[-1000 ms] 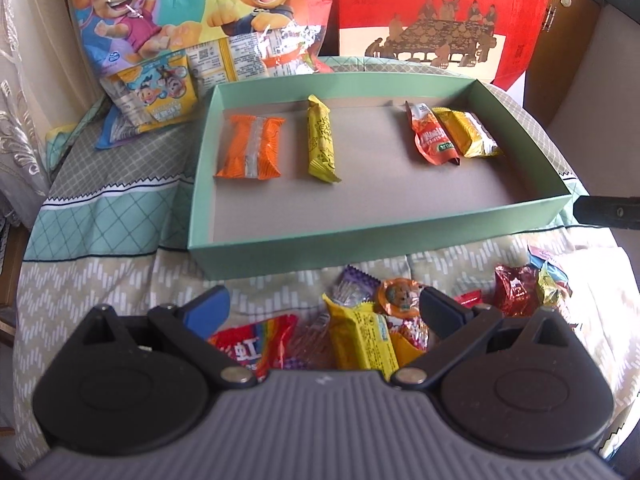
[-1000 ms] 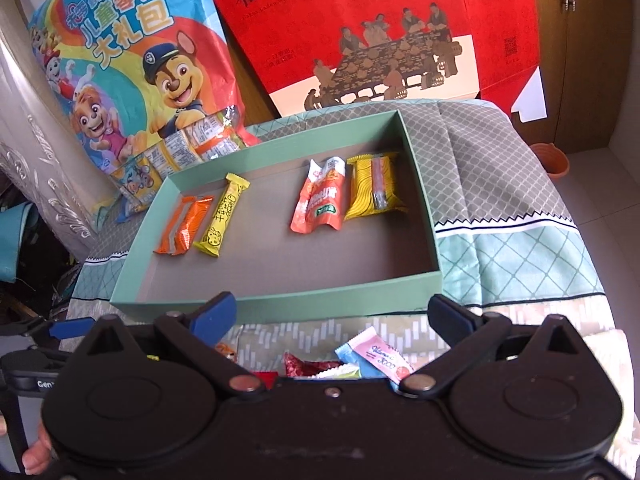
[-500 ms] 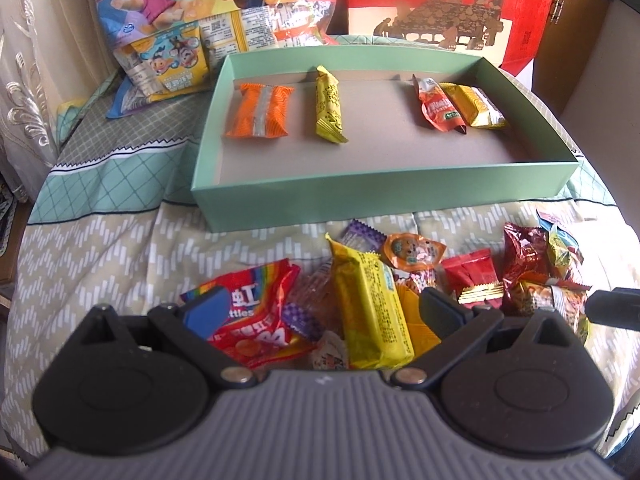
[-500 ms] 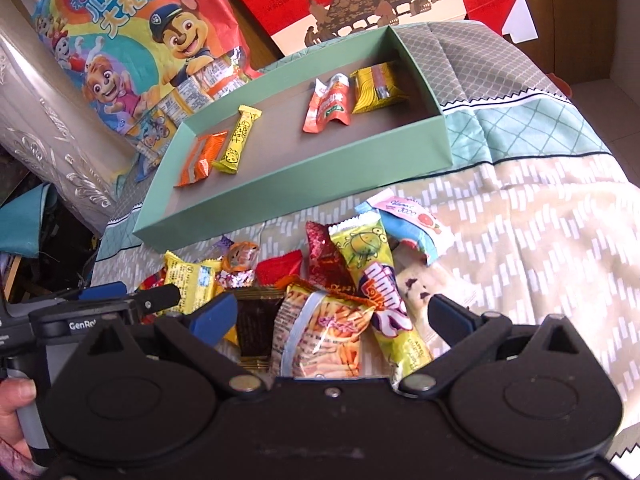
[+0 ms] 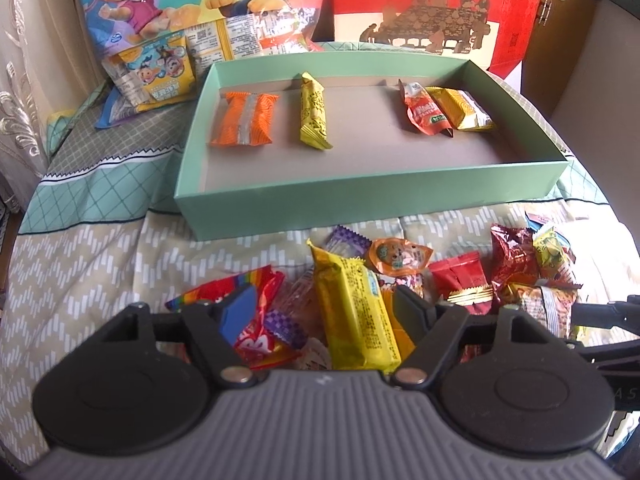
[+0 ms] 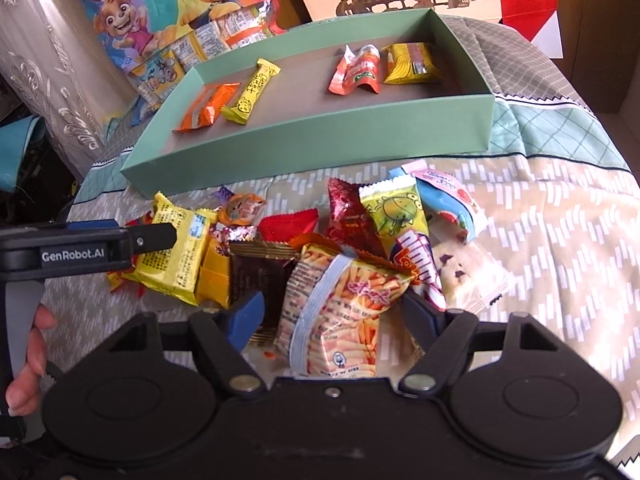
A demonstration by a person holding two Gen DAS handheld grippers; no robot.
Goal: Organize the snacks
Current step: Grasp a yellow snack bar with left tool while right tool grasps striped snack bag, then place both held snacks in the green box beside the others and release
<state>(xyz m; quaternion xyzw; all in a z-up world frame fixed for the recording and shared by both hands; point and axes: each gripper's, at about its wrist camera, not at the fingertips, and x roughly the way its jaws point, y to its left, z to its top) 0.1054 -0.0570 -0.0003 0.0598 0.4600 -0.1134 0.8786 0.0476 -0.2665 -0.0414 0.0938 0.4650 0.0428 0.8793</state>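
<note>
A shallow green box holds an orange packet, a yellow bar, a red-orange sachet and a yellow packet. In front of it lies a pile of loose snacks. My left gripper hangs low over the pile, jaws closing, with a long yellow packet between its fingers and a red rainbow pack beside the blue pad. My right gripper has its jaws closing around an orange-and-white stick-snack bag. No pad clearly presses on either.
A cartoon-puppy snack bag and a red gift box stand behind the green box. A curtain hangs at the left. Patterned cloth covers the surface. A hand holds the left gripper's handle.
Both grippers sank toward the snack pile, which came fully into view. The jaws of both narrowed. The right gripper swung in over the stick-snack bag.
</note>
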